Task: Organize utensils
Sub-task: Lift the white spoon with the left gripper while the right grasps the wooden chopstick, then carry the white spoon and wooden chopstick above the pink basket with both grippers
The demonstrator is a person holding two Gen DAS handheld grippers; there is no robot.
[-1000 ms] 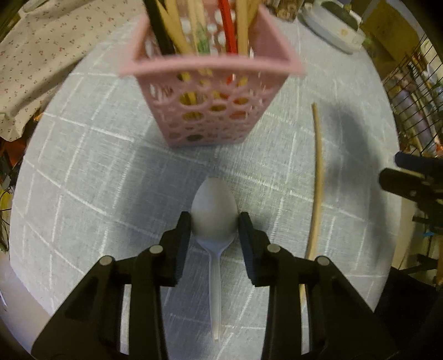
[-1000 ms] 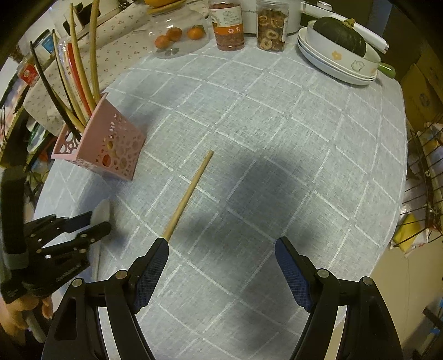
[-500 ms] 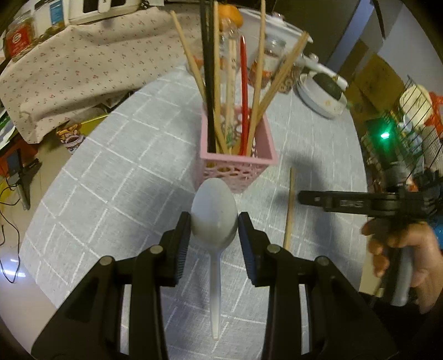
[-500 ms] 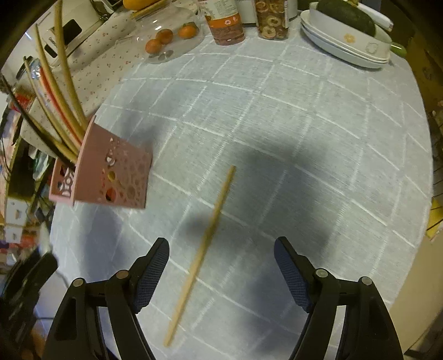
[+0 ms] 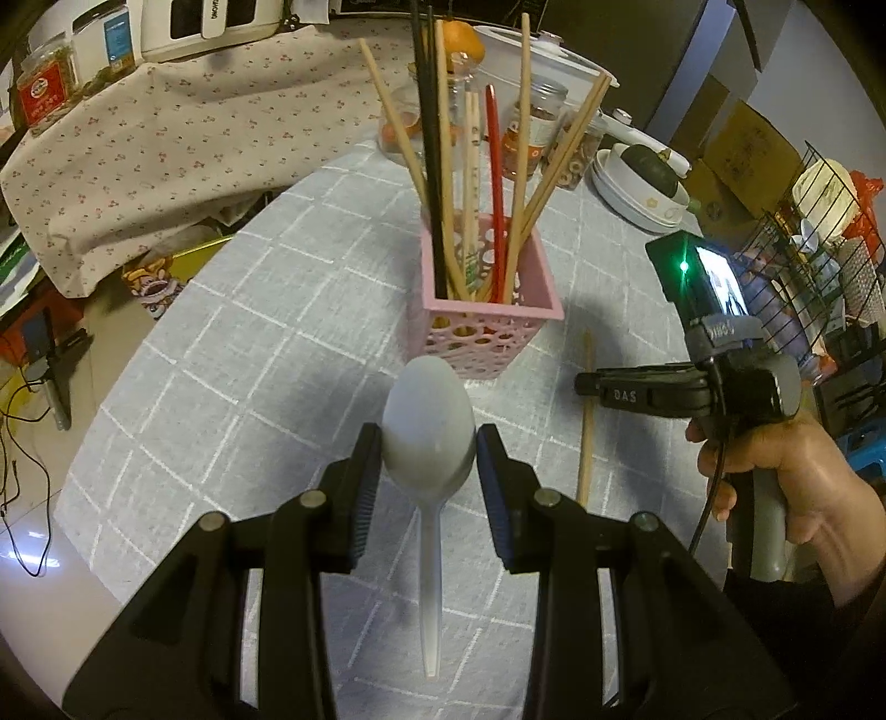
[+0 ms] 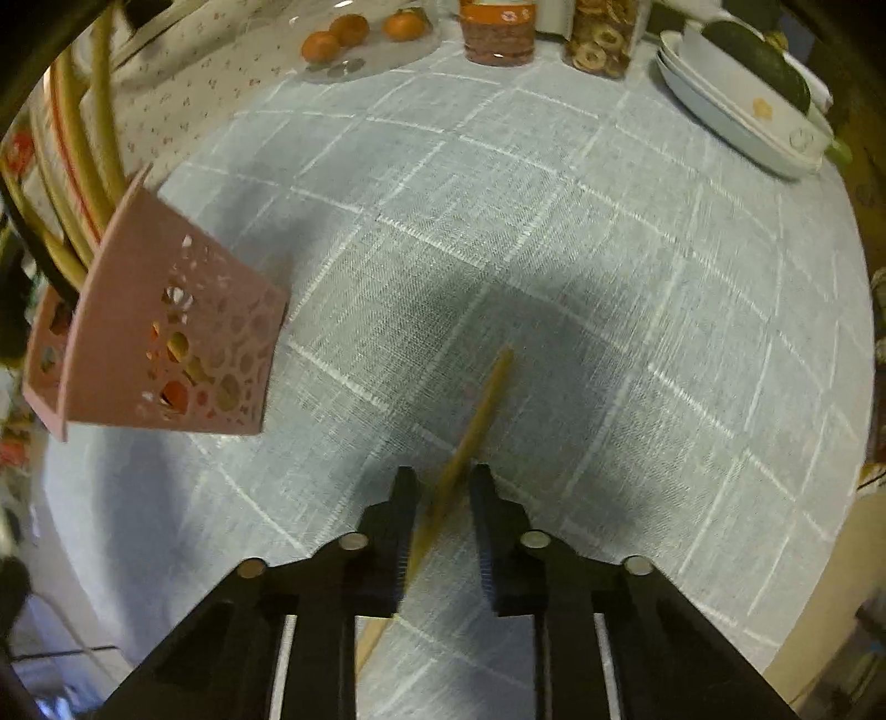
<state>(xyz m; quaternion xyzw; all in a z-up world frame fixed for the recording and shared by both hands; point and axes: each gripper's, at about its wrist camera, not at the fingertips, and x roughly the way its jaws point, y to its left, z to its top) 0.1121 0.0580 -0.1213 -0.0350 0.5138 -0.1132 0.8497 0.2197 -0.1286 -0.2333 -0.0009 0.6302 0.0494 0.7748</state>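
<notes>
My left gripper (image 5: 429, 443) is shut on the bowl of a white plastic spoon (image 5: 429, 421), held above the grey checked tablecloth with its handle hanging toward me. Just beyond stands the pink perforated holder (image 5: 487, 321) with several chopsticks upright in it. One loose wooden chopstick (image 6: 482, 399) lies on the cloth right of the holder (image 6: 166, 343). My right gripper (image 6: 443, 482) points down over the near part of that chopstick. Its jaws are closing with the chopstick between them, a gap still showing on each side. A hand (image 5: 786, 476) holds that gripper (image 5: 587, 382).
Stacked white bowls with a dark green squash (image 6: 736, 105) sit at the far right of the table. Jars (image 6: 498, 27) and oranges (image 6: 332, 39) line the far edge. A floral cloth (image 5: 166, 144) covers a surface on the left. A wire rack (image 5: 819, 238) stands off the table's right side.
My left gripper lifted the spoon off the cloth and tilted up. My right gripper moved over the loose chopstick, came down, and its jaws narrowed from wide apart to close around it.
</notes>
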